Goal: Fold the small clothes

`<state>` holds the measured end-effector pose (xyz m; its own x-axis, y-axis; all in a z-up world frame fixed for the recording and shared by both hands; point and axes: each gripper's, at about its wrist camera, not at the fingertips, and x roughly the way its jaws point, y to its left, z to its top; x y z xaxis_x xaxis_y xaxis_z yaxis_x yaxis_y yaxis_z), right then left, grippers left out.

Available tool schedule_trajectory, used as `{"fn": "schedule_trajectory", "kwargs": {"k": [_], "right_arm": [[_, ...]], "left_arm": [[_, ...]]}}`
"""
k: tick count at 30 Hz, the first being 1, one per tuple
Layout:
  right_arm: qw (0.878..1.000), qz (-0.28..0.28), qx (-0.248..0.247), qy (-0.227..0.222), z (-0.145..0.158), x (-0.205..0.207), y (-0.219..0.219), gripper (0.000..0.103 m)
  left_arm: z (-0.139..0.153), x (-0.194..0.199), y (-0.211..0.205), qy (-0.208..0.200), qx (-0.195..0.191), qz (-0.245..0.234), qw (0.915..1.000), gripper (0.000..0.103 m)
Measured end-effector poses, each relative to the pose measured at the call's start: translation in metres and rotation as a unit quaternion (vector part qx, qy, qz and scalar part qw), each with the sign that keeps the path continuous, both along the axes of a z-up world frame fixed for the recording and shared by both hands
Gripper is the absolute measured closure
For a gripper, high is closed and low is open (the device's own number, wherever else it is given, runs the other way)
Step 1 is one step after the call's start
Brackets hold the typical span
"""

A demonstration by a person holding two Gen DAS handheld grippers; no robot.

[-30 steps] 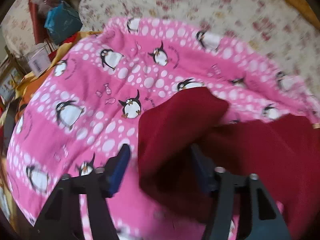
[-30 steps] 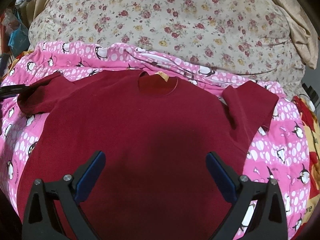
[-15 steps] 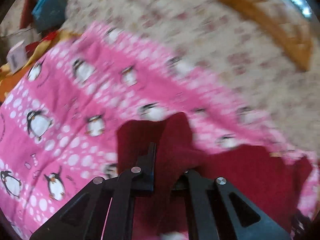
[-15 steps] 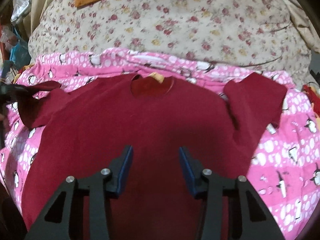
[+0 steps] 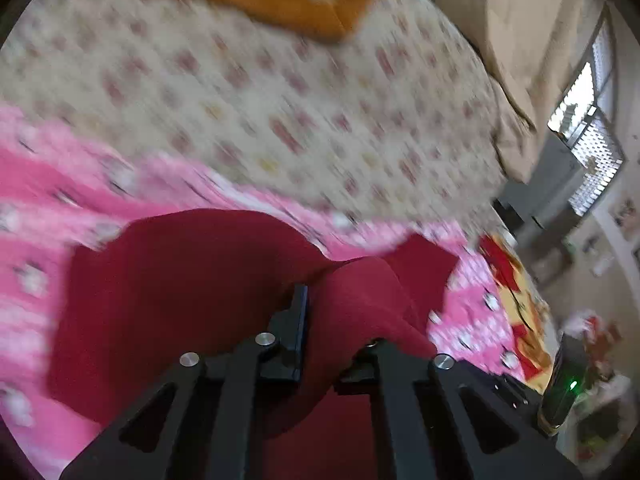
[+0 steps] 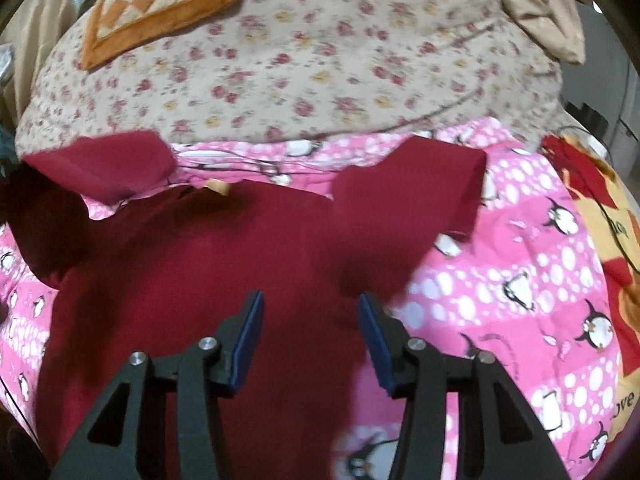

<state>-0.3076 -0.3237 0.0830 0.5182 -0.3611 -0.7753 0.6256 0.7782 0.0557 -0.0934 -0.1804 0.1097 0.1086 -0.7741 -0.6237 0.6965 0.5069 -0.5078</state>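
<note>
One dark red T-shirt [image 6: 208, 280] lies face up on a pink penguin blanket [image 6: 520, 280], in front of one floral duvet [image 6: 320, 60] bearing one orange checked cushion [image 6: 160, 4]; the left gripper [image 5: 336, 320] is clamped on the shirt's left sleeve [image 6: 104, 164], lifted toward the collar; the right gripper [image 6: 310, 340] hovers half-spread over the right side, its jaws just reopening a little, pinching nothing; best to lay the sleeve flat across the chest, edge straight, before letting go.
</note>
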Motion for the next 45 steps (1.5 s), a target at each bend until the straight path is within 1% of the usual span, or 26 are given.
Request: {"fn": "schedule_trajectory", "kwargs": {"k": [2, 4, 5, 6, 8, 10, 11, 13, 15, 16, 17, 19, 21, 23, 26, 28, 29, 30, 31, 33, 35, 37, 39, 41, 44, 45], "right_arm": [[1.000, -0.013, 0.010, 0.010, -0.007, -0.007, -0.012, 0.042], [0.999, -0.021, 0.017, 0.017, -0.012, -0.013, -0.019, 0.042], [0.999, -0.026, 0.019, 0.021, -0.014, -0.017, -0.024, 0.042], [0.999, -0.029, 0.021, 0.023, -0.016, -0.020, -0.028, 0.041], [0.999, -0.023, 0.022, 0.023, -0.018, -0.022, -0.032, 0.041], [0.999, -0.014, 0.019, 0.023, -0.019, -0.020, -0.033, 0.040], [1.000, -0.008, 0.019, 0.022, -0.019, -0.017, -0.034, 0.040], [1.000, 0.005, 0.025, 0.014, -0.019, -0.010, -0.035, 0.040], [0.999, 0.023, 0.027, 0.007, -0.019, 0.002, -0.032, 0.040], [0.999, 0.029, 0.025, 0.006, -0.019, 0.006, -0.029, 0.040], [0.999, 0.040, 0.024, 0.008, -0.020, 0.015, -0.026, 0.040], [0.998, 0.049, 0.034, 0.008, -0.021, 0.024, -0.022, 0.040], [0.997, 0.056, 0.053, 0.005, -0.023, 0.031, -0.019, 0.040], [0.996, 0.065, 0.061, 0.021, -0.031, 0.039, -0.015, 0.040], [0.992, 0.092, 0.062, 0.053, -0.052, 0.055, -0.007, 0.041], [0.991, 0.109, 0.051, 0.060, -0.059, 0.061, -0.001, 0.057], [0.990, 0.122, 0.031, 0.056, -0.058, 0.064, 0.005, 0.080], [0.990, 0.124, 0.018, 0.062, -0.057, 0.065, 0.008, 0.097], [0.988, 0.130, -0.006, 0.077, -0.053, 0.068, 0.013, 0.097], [0.987, 0.135, -0.032, 0.079, -0.040, 0.069, 0.012, 0.097], [0.987, 0.115, -0.081, 0.074, -0.016, 0.067, 0.004, 0.097], [0.990, 0.081, -0.098, 0.062, 0.007, 0.068, -0.017, 0.098], [0.990, 0.055, -0.111, 0.068, 0.011, 0.071, -0.034, 0.098], [0.987, 0.042, -0.134, 0.081, 0.006, 0.077, -0.048, 0.097], [0.988, 0.057, -0.116, 0.090, -0.004, 0.084, -0.056, 0.094], [0.989, 0.053, -0.110, 0.088, -0.002, 0.082, -0.056, 0.086]], "left_arm": [[-0.034, -0.010, -0.025, 0.026, 0.019, -0.028, 0.9991, 0.103], [-0.070, -0.021, -0.043, 0.047, 0.067, -0.052, 0.9953, 0.103], [-0.082, -0.025, -0.045, 0.049, 0.087, -0.059, 0.9932, 0.103], [-0.087, -0.029, -0.042, 0.048, 0.090, -0.064, 0.9927, 0.103], [-0.076, -0.031, -0.029, 0.036, 0.073, -0.072, 0.9941, 0.103], [-0.059, -0.027, -0.014, 0.045, 0.060, -0.071, 0.9946, 0.103], [-0.046, -0.025, -0.003, 0.043, 0.046, -0.069, 0.9956, 0.099], [-0.017, -0.020, 0.022, 0.014, 0.031, -0.061, 0.9976, 0.093], [0.001, -0.013, 0.043, -0.012, 0.024, -0.044, 0.9987, 0.087], [0.009, -0.007, 0.056, -0.021, 0.022, -0.031, 0.9991, 0.082], [0.013, 0.000, 0.065, -0.025, 0.021, -0.018, 0.9993, 0.081], [0.014, 0.014, 0.080, -0.018, 0.022, 0.003, 0.9996, 0.081], [0.008, 0.026, 0.092, -0.004, 0.030, 0.028, 0.9991, 0.081], [0.001, 0.035, 0.106, 0.004, 0.031, 0.055, 0.9980, 0.081], [-0.011, 0.046, 0.121, 0.000, 0.062, 0.103, 0.9928, 0.081], [-0.019, 0.052, 0.134, -0.001, 0.079, 0.125, 0.9890, 0.081], [-0.022, 0.054, 0.139, -0.003, 0.085, 0.132, 0.9876, 0.081], [-0.023, 0.056, 0.145, -0.007, 0.093, 0.139, 0.9859, 0.081], [-0.024, 0.057, 0.149, -0.011, 0.098, 0.145, 0.9845, 0.081], [-0.024, 0.060, 0.155, -0.022, 0.105, 0.159, 0.9815, 0.081], [-0.024, 0.060, 0.159, -0.034, 0.108, 0.165, 0.9797, 0.081], [-0.026, 0.059, 0.154, -0.045, 0.118, 0.169, 0.9775, 0.081], [-0.033, 0.058, 0.144, -0.039, 0.128, 0.163, 0.9775, 0.081], [-0.042, 0.058, 0.134, -0.034, 0.138, 0.159, 0.9771, 0.081], [-0.059, 0.060, 0.117, -0.031, 0.165, 0.154, 0.9737, 0.081], [-0.066, 0.062, 0.112, -0.029, 0.175, 0.152, 0.9722, 0.081]]}}
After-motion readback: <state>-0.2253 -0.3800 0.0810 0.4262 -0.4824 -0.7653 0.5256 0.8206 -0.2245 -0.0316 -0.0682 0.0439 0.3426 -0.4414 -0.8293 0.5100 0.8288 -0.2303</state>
